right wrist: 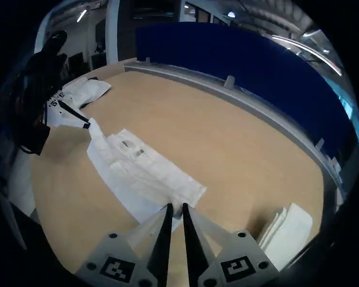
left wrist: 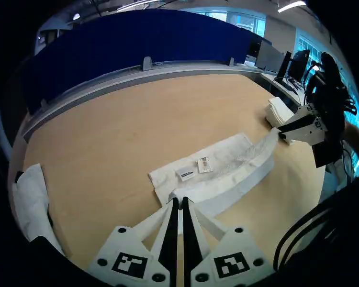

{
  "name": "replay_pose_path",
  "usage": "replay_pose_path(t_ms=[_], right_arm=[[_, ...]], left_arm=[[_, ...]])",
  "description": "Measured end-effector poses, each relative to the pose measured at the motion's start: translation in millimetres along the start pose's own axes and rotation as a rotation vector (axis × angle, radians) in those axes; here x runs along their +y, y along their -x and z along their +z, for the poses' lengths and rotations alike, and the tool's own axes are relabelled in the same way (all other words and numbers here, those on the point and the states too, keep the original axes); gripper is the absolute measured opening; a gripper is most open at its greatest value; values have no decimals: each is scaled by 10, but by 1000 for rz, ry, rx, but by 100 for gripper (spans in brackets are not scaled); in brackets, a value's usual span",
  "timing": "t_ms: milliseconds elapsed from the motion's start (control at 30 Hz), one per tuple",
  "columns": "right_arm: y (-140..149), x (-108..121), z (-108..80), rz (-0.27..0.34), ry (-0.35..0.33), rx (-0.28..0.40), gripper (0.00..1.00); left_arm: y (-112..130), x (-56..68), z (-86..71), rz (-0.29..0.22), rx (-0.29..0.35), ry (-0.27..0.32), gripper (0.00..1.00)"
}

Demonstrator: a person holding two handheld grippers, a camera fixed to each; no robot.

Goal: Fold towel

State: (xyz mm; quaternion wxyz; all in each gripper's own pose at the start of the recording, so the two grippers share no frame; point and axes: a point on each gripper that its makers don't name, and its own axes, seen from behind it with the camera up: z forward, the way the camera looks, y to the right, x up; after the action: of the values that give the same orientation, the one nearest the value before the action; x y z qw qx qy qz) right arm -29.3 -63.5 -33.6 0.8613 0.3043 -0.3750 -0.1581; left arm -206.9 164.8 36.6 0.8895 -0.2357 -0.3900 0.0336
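Left claw (left wrist: 179,201): clenched on towel (left wrist: 227,165) corner, bottom centre.
Right claw (right wrist: 174,207): clenched on the opposite end.
Handling: soft, light, limp; hold by corners.

A white towel (left wrist: 218,167) is laid lengthwise on the wooden table (left wrist: 131,124). Its near end is pinched between the fingers of the left gripper (left wrist: 179,201), and its far end is held lifted by the right gripper (left wrist: 282,131). A folded stack (left wrist: 277,111) is seen just behind the right gripper, and a white cloth (left wrist: 31,201) at the table's left edge.
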Motion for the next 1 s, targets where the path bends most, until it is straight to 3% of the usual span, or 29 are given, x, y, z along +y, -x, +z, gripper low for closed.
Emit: replay_pose_path(t_ms=[567,800,933,1000], right_arm=[[163,117,546,63,13,-59,16],[179,176,647,97,42,-55,17],[190,202,692,108,60,-54,18],[199,213,710,114,69,-55,19]], left_arm=[[61,-214,459,-38,-10,-22,7],[103,-279,586,-52,-11,-47,8],[117,-310,630,-57,-17,-59,14],[122,-331,645,-60,-17,-66,23]])
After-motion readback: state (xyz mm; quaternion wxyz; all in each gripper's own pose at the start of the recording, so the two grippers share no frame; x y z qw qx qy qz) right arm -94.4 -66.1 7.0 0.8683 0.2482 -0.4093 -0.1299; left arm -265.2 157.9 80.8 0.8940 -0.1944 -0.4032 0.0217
